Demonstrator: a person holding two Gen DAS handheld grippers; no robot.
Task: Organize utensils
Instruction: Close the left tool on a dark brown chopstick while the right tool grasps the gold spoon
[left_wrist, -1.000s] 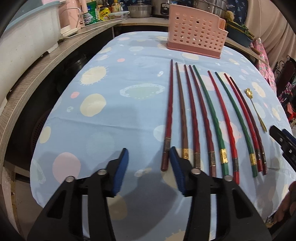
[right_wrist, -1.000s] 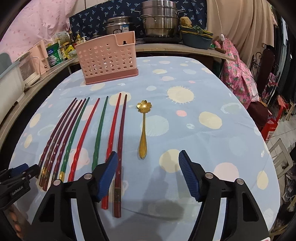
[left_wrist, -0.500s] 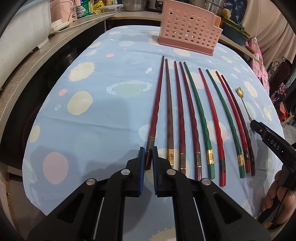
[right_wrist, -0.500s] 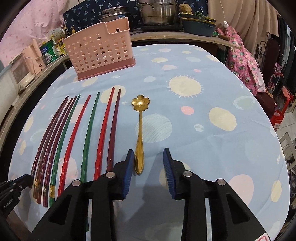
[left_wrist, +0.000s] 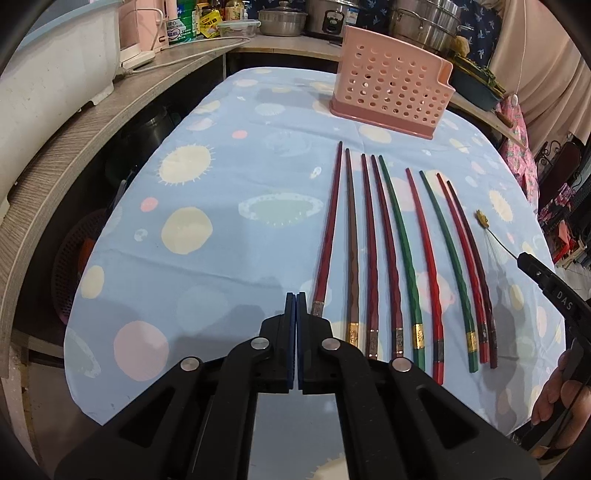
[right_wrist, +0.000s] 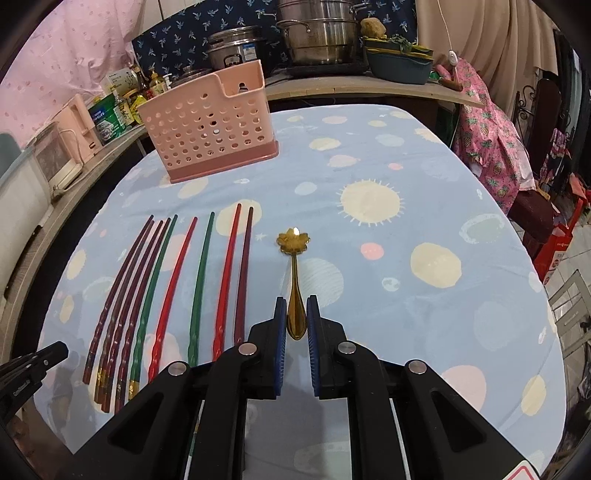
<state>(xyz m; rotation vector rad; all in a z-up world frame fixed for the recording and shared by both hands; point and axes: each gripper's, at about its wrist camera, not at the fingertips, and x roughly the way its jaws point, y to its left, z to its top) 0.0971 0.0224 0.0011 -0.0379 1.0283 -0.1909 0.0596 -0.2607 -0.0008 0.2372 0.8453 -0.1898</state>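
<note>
My right gripper (right_wrist: 296, 321) has just been closing on the gold spoon (right_wrist: 295, 280), right of the chopsticks (right_wrist: 170, 291); my left gripper (left_wrist: 296, 306) is fully closed, empty. The thin handle could pivot and slip before reaching the far pink basket (right_wrist: 210, 125).

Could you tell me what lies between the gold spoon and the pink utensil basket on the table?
Only bare tablecloth, in the right wrist view: the gold spoon points toward the pink utensil basket with nothing between.
</note>
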